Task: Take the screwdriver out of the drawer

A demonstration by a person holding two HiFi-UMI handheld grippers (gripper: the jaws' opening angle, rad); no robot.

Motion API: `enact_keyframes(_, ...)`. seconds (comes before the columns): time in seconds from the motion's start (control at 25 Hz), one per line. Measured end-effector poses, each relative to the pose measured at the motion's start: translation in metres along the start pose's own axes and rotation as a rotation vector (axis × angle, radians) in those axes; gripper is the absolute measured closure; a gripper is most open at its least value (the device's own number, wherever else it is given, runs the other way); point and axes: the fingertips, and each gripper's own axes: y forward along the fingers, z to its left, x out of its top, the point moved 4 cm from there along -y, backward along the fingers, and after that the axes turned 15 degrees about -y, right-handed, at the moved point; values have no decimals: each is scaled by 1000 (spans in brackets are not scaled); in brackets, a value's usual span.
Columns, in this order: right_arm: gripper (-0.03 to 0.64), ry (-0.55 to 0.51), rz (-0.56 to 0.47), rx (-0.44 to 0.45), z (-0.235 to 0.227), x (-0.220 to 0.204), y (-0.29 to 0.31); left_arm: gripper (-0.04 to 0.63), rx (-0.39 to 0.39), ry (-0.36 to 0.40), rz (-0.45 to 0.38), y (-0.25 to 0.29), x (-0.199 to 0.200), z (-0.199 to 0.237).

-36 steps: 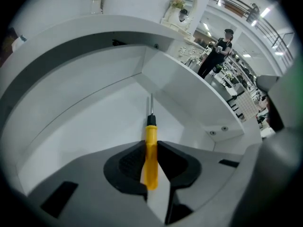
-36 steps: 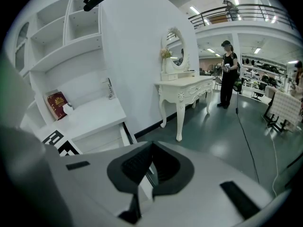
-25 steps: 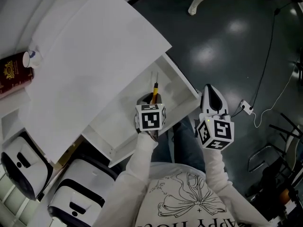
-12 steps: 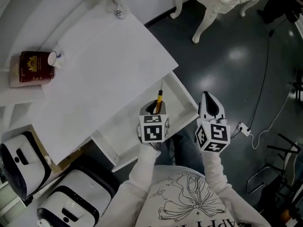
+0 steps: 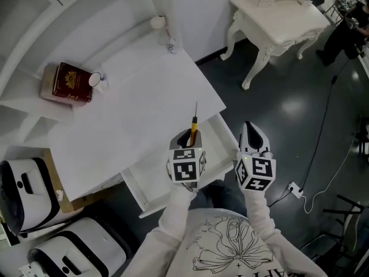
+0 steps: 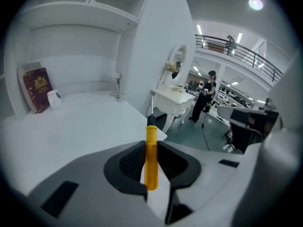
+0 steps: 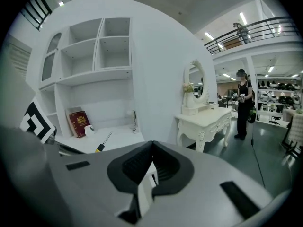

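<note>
The screwdriver has a yellow handle and a thin metal shaft. My left gripper is shut on the handle, and the shaft points up and away over the white desk's front edge. In the left gripper view the handle stands upright between the dark pads. Below it the white drawer is pulled out. My right gripper hangs just right of the drawer, shut with nothing in it. From the right gripper view the screwdriver shows at the left.
A red book and a small white cup sit at the desk's back left, a small bottle at its back edge. An ornate white side table stands beyond. White machines are at lower left, a power strip on the dark floor.
Both grippers have risen. The left one has lifted the screwdriver up out of the drawer, and its tip now stands over the desk top. The right gripper stays shut and empty.
</note>
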Motion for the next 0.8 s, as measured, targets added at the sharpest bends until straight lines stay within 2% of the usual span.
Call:
enact_keyframes(0.48, 614, -55, -149, 54, 13, 72, -7, 522, 14, -14, -235, -62, 69, -11)
enact_keyframes(0.8, 614, -62, -201, 75, 11, 92, -13, 522, 19, -13, -333, -88, 90, -22)
